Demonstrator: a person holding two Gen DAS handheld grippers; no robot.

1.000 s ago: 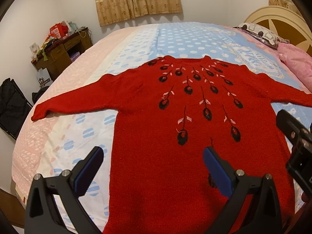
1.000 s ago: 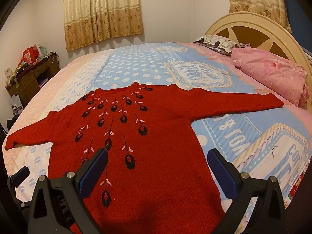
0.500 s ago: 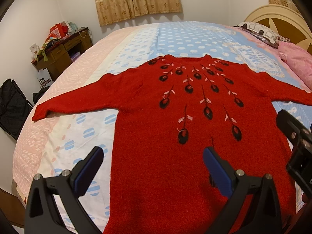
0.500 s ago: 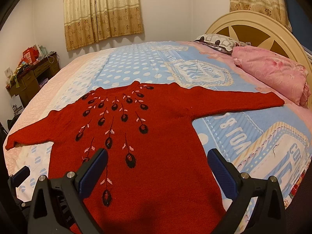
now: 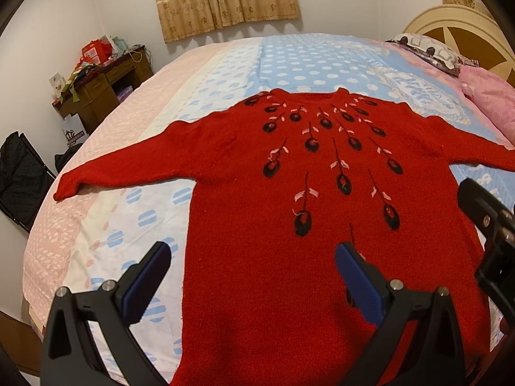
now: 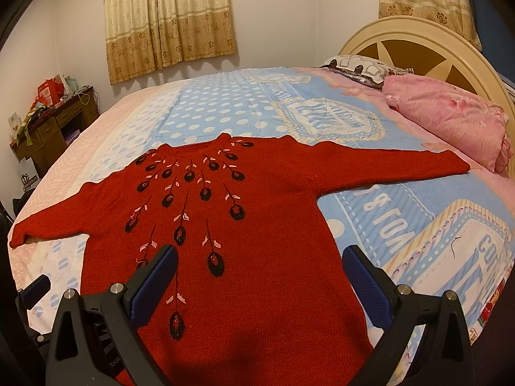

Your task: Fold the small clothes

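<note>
A red knitted sweater (image 5: 257,193) (image 6: 273,225) with black and pink feather motifs lies flat, front up, on the bed, both sleeves spread sideways. My left gripper (image 5: 252,270) hovers open above the sweater's lower left part, nothing between its blue pads. Over the lower right part my right gripper (image 6: 260,273) is open and holds nothing. The right gripper's black body (image 5: 486,225) shows at the right edge of the left wrist view. The left gripper's pad tip (image 6: 33,289) appears low on the left in the right wrist view.
The bed (image 5: 305,61) has a pink and blue dotted cover. A pink pillow (image 6: 450,119) and a patterned pillow (image 6: 357,67) lie by the cream headboard (image 6: 418,41). A cluttered wooden desk (image 5: 103,87) and a black bag (image 5: 19,177) stand left of the bed.
Both views have shifted very slightly; the sweater sits a touch lower in frame. Both grippers stay open and the sweater has not moved.
</note>
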